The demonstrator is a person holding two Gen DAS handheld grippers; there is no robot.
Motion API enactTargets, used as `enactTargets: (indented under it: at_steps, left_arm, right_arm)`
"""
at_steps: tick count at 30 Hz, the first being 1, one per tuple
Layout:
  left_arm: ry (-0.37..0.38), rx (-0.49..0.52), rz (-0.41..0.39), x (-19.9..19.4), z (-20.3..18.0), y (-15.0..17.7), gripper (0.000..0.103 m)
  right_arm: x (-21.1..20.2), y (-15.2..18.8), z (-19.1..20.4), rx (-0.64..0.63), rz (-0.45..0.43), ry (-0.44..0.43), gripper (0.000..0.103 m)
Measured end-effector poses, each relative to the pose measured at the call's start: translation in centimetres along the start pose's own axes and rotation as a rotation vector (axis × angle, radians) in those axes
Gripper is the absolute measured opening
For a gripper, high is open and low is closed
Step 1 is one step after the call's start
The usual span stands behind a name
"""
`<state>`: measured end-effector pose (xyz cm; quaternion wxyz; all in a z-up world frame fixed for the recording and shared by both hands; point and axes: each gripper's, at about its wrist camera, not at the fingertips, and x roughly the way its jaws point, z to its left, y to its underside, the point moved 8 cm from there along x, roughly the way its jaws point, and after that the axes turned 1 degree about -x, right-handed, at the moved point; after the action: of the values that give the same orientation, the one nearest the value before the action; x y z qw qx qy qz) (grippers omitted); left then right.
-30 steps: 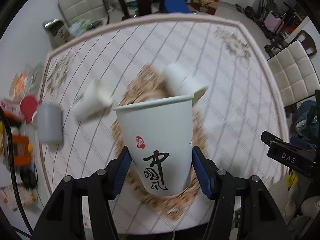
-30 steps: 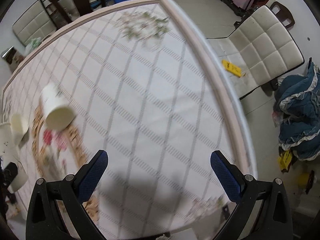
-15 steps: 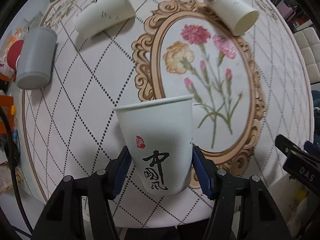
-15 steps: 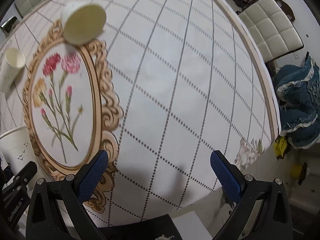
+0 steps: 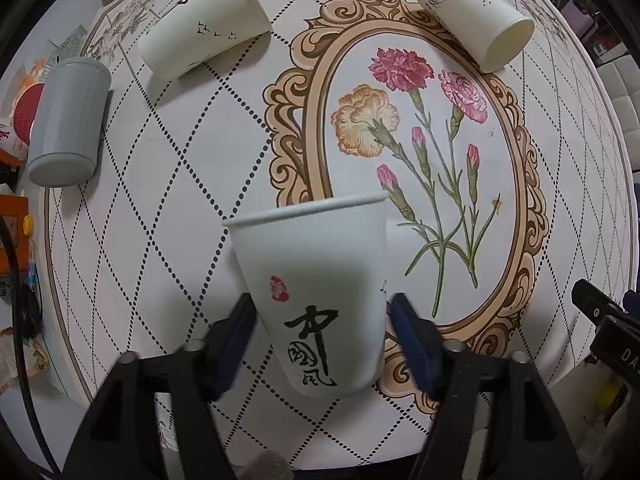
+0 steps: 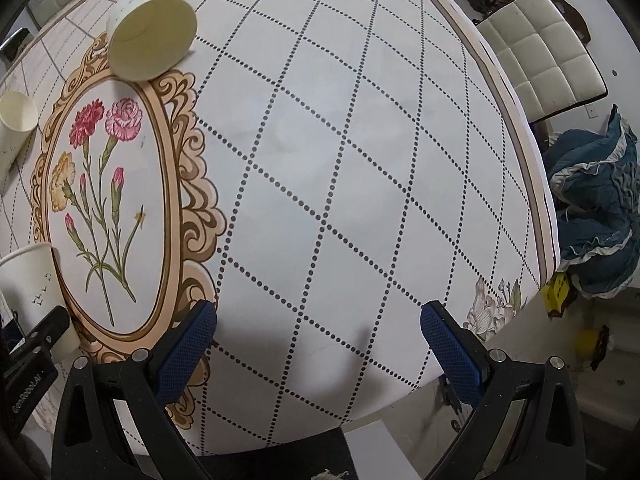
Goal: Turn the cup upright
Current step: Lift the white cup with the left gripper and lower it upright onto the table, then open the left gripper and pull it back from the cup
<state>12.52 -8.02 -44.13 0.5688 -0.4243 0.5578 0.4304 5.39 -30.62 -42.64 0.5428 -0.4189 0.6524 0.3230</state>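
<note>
A white paper cup [image 5: 316, 292] with black calligraphy and a red seal stands upright, rim up, at the near edge of the table; it also shows in the right wrist view [image 6: 34, 288]. My left gripper [image 5: 320, 332] straddles it, and its blue pads look slightly parted from the cup's sides. Two more paper cups lie on their sides: one at the far left [image 5: 204, 26], one at the far right [image 5: 476, 18], which also shows in the right wrist view [image 6: 150, 36]. My right gripper [image 6: 318, 344] is open and empty over the tablecloth.
A grey cup [image 5: 66, 120] lies on its side at the table's left edge. The tablecloth [image 6: 360, 160] has a flower panel in an ornate frame. A white padded chair [image 6: 540, 64] and blue bedding [image 6: 592, 208] stand past the right edge.
Both grippers have tilted down toward the table. The cup in my left gripper has come down near the table's front edge, and the blue pads have drawn slightly away from it.
</note>
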Motion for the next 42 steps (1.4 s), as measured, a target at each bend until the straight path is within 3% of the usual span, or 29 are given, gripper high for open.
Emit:
enactTargets:
  at_steps: [3,14,25,29,30,35,42]
  left_arm:
    - [-0.001,-0.004,-0.013,-0.5,-0.2,-0.8,0.097]
    - [-0.008,0.003,-0.057,-2.8,-1.2,-1.8,0.098]
    - [-0.012,-0.057,-0.189,-8.1,1.5,-2.8,0.098]
    - [-0.004,-0.102,-0.229,-10.0,5.1,-1.7,0.098]
    - [-0.010,-0.119,-0.235,-10.3,6.1,-1.3,0.103]
    - [-0.090,-0.201,-0.240,-10.0,11.2,1.2,0.103]
    - [-0.193,-0.309,-0.129,-5.2,17.1,5.7,0.103]
  right_arm:
    - [-0.1,-0.4,-0.2,0.003,-0.002,-0.005,0.103]
    - [-0.4,-0.4,0.1,-0.004,-0.009,-0.009,0.103]
    - [-3.6,-0.9,1.3,-0.020,-0.049,-0.028,0.103]
    - [-5.0,-0.8,2.7,-0.043,-0.064,-0.050,0.103]
    - [-5.5,-0.7,3.3,-0.054,-0.067,-0.060,0.103]
    - [-7.3,-0.3,7.1,-0.132,-0.079,-0.105,0.103]
    - [-8.5,0.7,14.9,-0.304,-0.098,-0.141,0.103]
